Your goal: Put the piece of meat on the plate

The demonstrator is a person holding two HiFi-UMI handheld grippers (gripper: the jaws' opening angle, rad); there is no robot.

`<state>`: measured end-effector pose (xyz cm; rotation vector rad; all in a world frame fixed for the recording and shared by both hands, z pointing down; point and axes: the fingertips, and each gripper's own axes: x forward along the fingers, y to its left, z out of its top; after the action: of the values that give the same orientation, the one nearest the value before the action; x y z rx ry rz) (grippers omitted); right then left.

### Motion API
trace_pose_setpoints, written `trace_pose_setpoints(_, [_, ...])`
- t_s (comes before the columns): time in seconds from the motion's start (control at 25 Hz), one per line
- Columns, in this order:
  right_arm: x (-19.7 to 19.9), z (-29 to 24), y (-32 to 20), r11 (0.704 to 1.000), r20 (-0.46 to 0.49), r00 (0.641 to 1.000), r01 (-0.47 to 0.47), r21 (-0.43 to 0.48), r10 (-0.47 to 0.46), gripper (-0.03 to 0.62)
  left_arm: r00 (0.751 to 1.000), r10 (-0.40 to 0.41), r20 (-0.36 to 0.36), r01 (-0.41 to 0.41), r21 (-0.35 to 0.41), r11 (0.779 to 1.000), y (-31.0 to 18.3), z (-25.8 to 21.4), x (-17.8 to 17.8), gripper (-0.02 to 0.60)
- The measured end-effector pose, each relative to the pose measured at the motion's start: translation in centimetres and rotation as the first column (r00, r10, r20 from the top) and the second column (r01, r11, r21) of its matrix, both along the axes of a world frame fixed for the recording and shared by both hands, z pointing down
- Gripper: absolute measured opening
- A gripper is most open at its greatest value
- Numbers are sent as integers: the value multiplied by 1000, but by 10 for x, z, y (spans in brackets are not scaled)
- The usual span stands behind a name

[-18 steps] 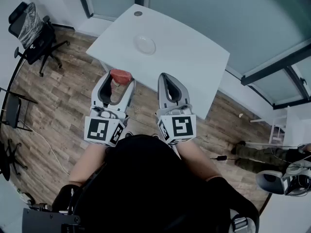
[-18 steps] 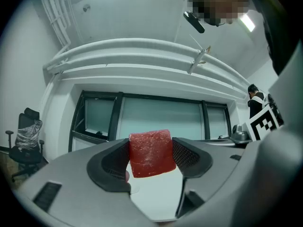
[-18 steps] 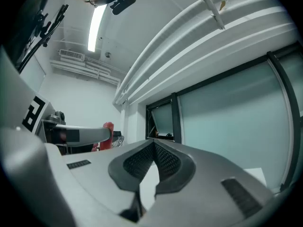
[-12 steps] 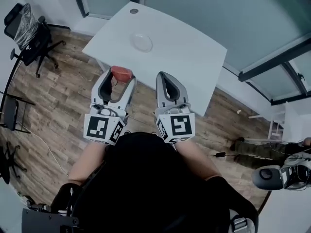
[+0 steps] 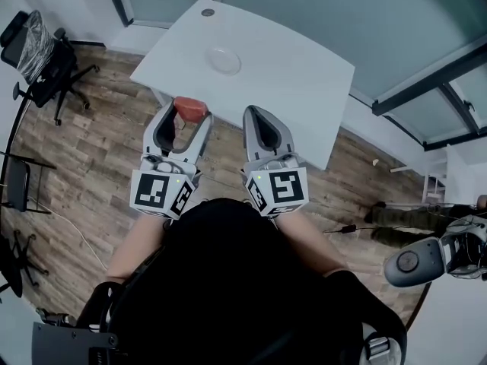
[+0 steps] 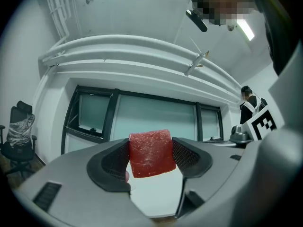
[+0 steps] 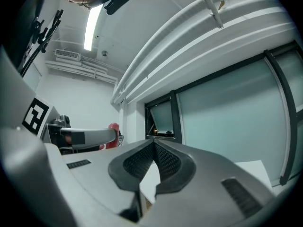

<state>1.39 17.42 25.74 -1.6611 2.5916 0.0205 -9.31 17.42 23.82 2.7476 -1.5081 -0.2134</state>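
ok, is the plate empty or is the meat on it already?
Empty. The plate sits bare on the table; the meat is clamped between the jaws of the left gripper.

The red slab of meat [image 6: 150, 152] looks grainy and faintly moist. The matt grey plastic left gripper [image 6: 150, 156] has dark pads [image 6: 117, 159] that are finely ribbed. At 12 o'clock the white table [image 5: 289, 74] is smooth and matt, and its round white plate [image 5: 225, 60] is slightly glossy. At 9 o'clock lies the wood-plank floor [image 5: 91, 166], brown and grained.
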Motion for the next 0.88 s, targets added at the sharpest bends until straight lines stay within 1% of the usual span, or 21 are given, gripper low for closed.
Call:
trace_pose_setpoints(0.12, [-15, 7, -2, 1000, -18, 1000, -11, -12, 11, 3, 1000, 4, -7, -4, -10, 1000, -3, 6, -13, 284])
trace_pose_setpoints(0.32, [-32, 15, -4, 997, -38, 997, -65, -30, 64, 3, 1000, 7, -9, -8, -32, 999, 1, 17, -43, 284])
trace_pose_setpoints(0.48, [-47, 12, -14, 997, -59, 996, -67, -33, 65, 3, 1000, -10, -19, 10, -33, 999, -8, 11, -65, 284])
trace_pose_setpoints(0.76, [-48, 19, -56, 996, -72, 995, -69, -47, 66, 3, 999, -23, -25, 22, -41, 999, -45, 20, -68, 284])
trace_pose_setpoints(0.88, [-45, 29, -80, 995, -69, 996, -67, -74, 62, 3, 999, -29, -19, 28, -65, 998, -65, 28, -63, 284])
